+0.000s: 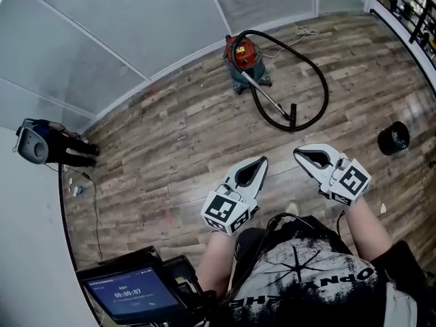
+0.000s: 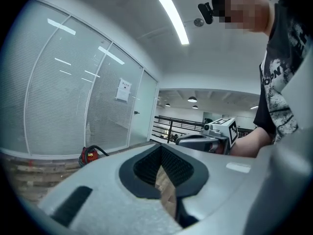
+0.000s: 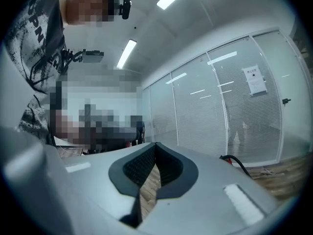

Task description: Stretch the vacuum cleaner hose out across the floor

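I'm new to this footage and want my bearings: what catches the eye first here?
The red vacuum cleaner stands by the wall at the far side of the wood floor, its black hose curled in a loop to its right. Nearer, the left gripper and right gripper are held side by side, both shut and empty.

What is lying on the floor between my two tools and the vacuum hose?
Nothing visible: bare floor separates the left tool and right tool from the hose. A black round object sits off right, outside that path.
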